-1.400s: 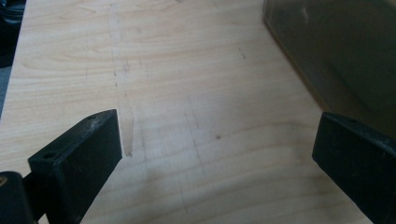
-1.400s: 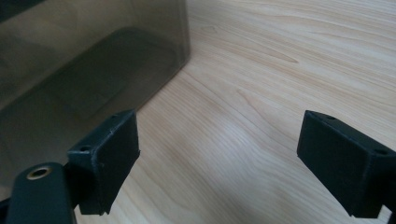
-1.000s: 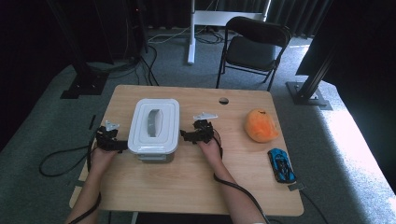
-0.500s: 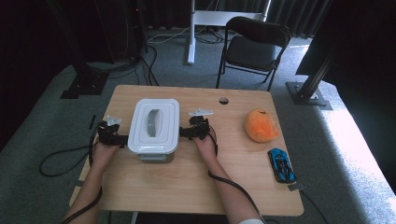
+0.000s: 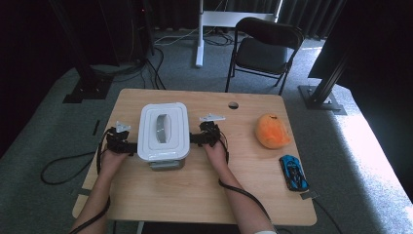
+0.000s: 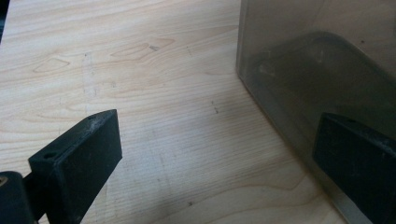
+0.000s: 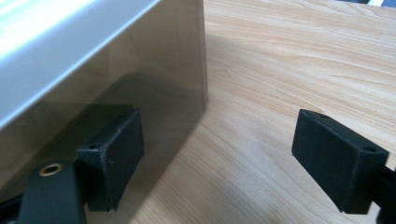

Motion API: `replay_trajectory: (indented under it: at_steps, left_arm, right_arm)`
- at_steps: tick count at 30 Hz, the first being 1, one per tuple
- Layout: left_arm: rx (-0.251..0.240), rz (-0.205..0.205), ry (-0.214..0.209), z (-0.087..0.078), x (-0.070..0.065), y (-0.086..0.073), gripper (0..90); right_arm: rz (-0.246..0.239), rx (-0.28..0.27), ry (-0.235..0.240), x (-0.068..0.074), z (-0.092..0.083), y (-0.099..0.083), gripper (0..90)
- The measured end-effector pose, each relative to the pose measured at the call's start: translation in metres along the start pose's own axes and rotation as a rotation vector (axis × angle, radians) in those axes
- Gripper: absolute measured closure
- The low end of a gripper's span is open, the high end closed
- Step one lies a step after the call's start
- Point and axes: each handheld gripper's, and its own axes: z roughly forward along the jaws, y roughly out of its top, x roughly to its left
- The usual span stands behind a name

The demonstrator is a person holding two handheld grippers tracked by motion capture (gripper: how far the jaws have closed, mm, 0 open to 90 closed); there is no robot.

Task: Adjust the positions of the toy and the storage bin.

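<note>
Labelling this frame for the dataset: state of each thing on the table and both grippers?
storage box: upright, white lid on.
left gripper: jaws open beside the box wall, nothing held.
right gripper: jaws open, just been closing slightly, nothing between them.
orange plush: lying untouched.
blue toy car: on its wheels, untouched.

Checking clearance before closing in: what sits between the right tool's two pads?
In the right gripper view, bare tabletop between the pads of the right tool; one pad stands beside the container's wall.

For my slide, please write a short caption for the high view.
Two open grippers, left and right, flank a white-lidded container on a wooden table.
</note>
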Motion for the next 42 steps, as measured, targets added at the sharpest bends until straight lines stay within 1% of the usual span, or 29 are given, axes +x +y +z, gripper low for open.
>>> replay_trajectory:
  at_steps: [2,3,6,8,11,15,19,22,27,30,35,39,42]
  left_arm:
    - [0.001,0.0,0.001,0.0,-0.001,0.0,2.0]
    - [0.006,0.014,0.01,-0.001,-0.005,0.002,2.0]
    - [0.011,0.017,0.004,0.0,-0.009,0.003,2.1]
    - [0.011,0.016,0.003,0.001,-0.012,0.003,2.1]
    - [0.01,0.025,0.01,0.001,-0.018,0.004,2.1]
    - [0.007,0.028,0.017,0.001,-0.024,0.005,2.5]
    - [0.012,0.036,0.007,0.001,-0.029,0.006,2.4]
    - [0.014,0.052,0.012,0.001,-0.034,0.007,2.4]
    - [0.016,0.048,0.001,0.002,-0.04,0.008,2.4]
    - [0.024,0.064,-0.001,0.003,-0.045,0.009,2.4]
    - [0.028,0.076,-0.016,0.006,-0.053,0.012,2.4]
    - [0.027,0.081,-0.027,0.007,-0.059,0.013,2.4]
    - [0.033,0.097,-0.028,0.008,-0.063,0.015,2.4]
  right_arm:
    - [-0.002,0.0,0.0,0.0,-0.001,0.0,17.6]
    - [-0.004,0.004,-0.004,0.0,-0.001,0.001,17.7]
    - [-0.014,0.006,-0.005,-0.003,-0.005,0.001,19.0]
    - [-0.005,-0.001,-0.005,-0.005,-0.007,0.0,19.0]
    - [0.016,-0.009,-0.003,-0.008,-0.01,-0.002,19.2]
    - [0.008,0.005,-0.007,-0.011,-0.012,-0.005,19.2]
    - [0.016,0.003,-0.007,-0.015,-0.017,-0.009,19.2]
    - [0.025,0.004,-0.005,-0.018,-0.02,-0.01,19.2]
    - [0.025,0.014,0.002,-0.021,-0.027,-0.012,20.2]
    - [0.028,0.008,0.011,-0.025,-0.031,-0.013,20.2]
    - [0.032,0.006,0.001,-0.031,-0.037,-0.015,20.2]
    - [0.017,0.012,-0.009,-0.035,-0.042,-0.016,20.2]
    - [0.012,0.015,-0.01,-0.039,-0.045,-0.016,20.2]
